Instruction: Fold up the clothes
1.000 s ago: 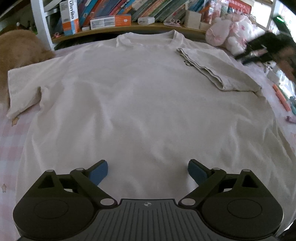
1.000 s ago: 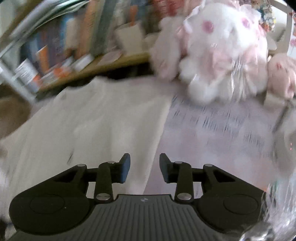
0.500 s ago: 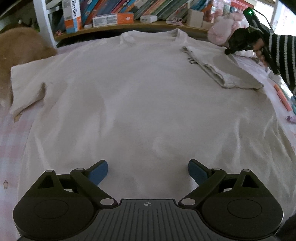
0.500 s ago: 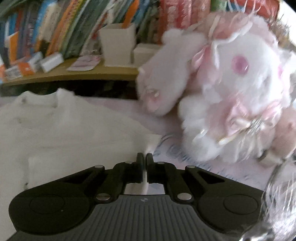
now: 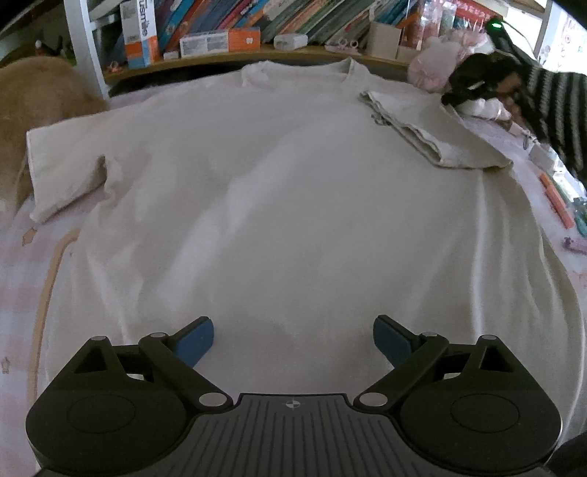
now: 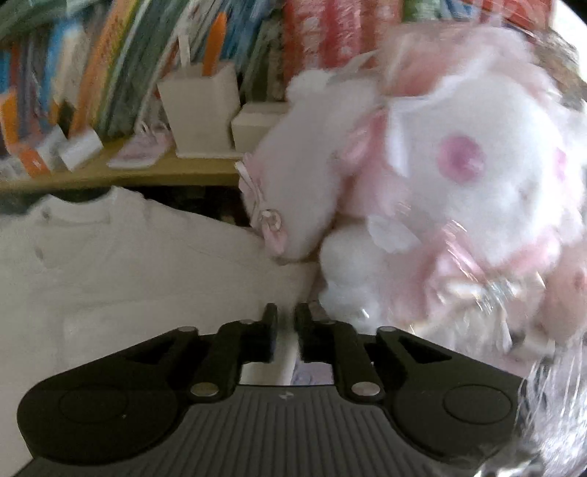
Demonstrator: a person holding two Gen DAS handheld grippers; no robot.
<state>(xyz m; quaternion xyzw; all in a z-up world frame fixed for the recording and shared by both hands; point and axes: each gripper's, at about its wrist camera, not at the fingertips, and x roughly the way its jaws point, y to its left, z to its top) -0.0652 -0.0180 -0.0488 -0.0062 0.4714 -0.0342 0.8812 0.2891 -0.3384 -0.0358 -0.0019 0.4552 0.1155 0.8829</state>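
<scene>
We hold two grippers over a bed [image 5: 22,264] covered in a pink checked sheet. A cream T-shirt [image 5: 293,205] lies flat on it, front up, collar toward the bookshelf [image 5: 227,60] at the far side. Its sleeve [image 5: 436,128] on the right of the left wrist view is folded inward onto the chest; the opposite sleeve [image 5: 62,168] lies spread out flat.

The left gripper [image 5: 293,339] hangs above the lower part of the shirt. Its blue-padded fingers [image 5: 194,339] stand wide apart, with nothing between them.

The right gripper [image 6: 285,323] sits at the shoulder corner of the shirt, beside a pink and white plush toy [image 6: 440,176]. In the left wrist view it shows as a dark shape [image 5: 473,86] at the far edge of the folded sleeve, with a striped sleeve [image 5: 550,106] of the person behind it. Its jaws have just been opening, after closing almost fully, and now stand a narrow gap apart. The edge of the shirt fabric lies in that gap; the frame is blurred, and we cannot tell for certain whether the pads press on it.

Books [image 5: 205,18] and small white boxes [image 6: 201,110] fill the shelf. An orange pen-like object [image 5: 557,200] lies on the sheet at the right edge.
</scene>
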